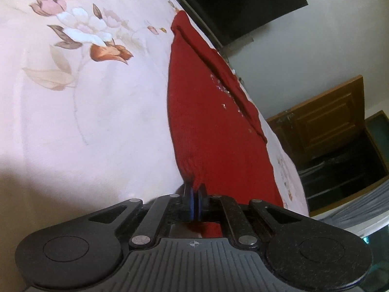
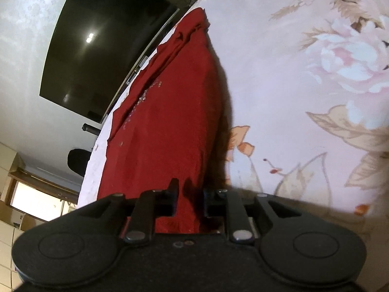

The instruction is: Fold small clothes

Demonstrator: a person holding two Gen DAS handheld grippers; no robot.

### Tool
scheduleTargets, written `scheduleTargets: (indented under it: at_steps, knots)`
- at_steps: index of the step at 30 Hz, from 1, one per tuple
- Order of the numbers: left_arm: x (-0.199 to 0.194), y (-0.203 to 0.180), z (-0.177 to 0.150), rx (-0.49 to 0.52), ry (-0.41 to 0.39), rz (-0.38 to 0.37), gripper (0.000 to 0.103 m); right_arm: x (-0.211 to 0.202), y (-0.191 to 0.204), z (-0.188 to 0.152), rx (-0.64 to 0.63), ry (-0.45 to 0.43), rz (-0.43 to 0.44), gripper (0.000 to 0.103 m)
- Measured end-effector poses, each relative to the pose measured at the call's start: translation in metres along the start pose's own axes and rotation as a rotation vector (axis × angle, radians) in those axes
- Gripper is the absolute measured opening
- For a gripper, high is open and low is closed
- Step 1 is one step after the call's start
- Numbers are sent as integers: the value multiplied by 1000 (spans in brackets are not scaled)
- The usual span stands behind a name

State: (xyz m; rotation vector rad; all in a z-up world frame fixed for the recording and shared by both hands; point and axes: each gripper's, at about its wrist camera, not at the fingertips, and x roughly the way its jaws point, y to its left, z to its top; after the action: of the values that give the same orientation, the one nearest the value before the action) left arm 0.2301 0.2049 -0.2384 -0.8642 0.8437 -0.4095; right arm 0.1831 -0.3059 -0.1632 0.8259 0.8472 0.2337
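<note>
A dark red garment (image 1: pixel 206 121) with small shiny sequins lies stretched out on a pale floral bedsheet (image 1: pixel 85 102), running away from me toward the bed's far edge. My left gripper (image 1: pixel 195 193) is shut on its near hem, the blue pads pinching the red cloth. In the right wrist view the same red garment (image 2: pixel 167 121) runs between the fingers of my right gripper (image 2: pixel 189 192). Those jaws stand apart, with cloth lying loose in the gap and the pads not pressing on it.
The floral bedsheet (image 2: pixel 304 92) spreads wide beside the garment. A dark television (image 2: pixel 102 48) hangs on the wall past the bed's edge, also seen as a television (image 1: pixel 243 2). A wooden cabinet (image 1: pixel 323 121) stands beyond the bed.
</note>
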Motion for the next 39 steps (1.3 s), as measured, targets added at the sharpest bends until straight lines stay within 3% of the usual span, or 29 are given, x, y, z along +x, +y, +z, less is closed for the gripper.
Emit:
scheduleTargets:
  at_steps: [2,5,11,18,20,22,25,26,29,31,34,37,39]
  knots:
    - [2,1,1,-13,0,-3,4,5,1,1,-1,1,1,18]
    - [0,-4,-3,19,-13,11,3,8,4,3,-25,8,-36,6]
    - [-7,-11,-8,27,-41,40,4,6,12,-1,-94,-5,-64,7]
    - [-11,-6,-8,-15,-55,40,10,4,4,0,-44,14,-18,13]
    - [-8,-8,-5,-12,-52,35,19,4,2,1,-27,14,-11,14]
    - [-4,-11,-3,-3,-50,38,22,5,1,2,-23,15,-8,14]
    - [2,-16,-2,29,-46,60,19,5,0,2,-18,17,-8,11]
    - [3,-18,-3,49,-50,78,2,6,0,3,-19,18,-14,6]
    - [-2,-15,-8,46,-83,67,2,4,3,2,-68,13,-31,5]
    - [-13,-18,-11,52,-129,21,2,0,8,1,-96,-2,-40,5]
    - [-26,-17,-13,44,-164,-10,2,-16,21,0,-147,-53,-11,5]
    - [-16,-5,-15,34,-110,65,2,-20,23,0,-178,-61,-20,5]
    - [-16,0,-17,28,-121,59,2,-4,11,-1,-175,-3,-111,4]
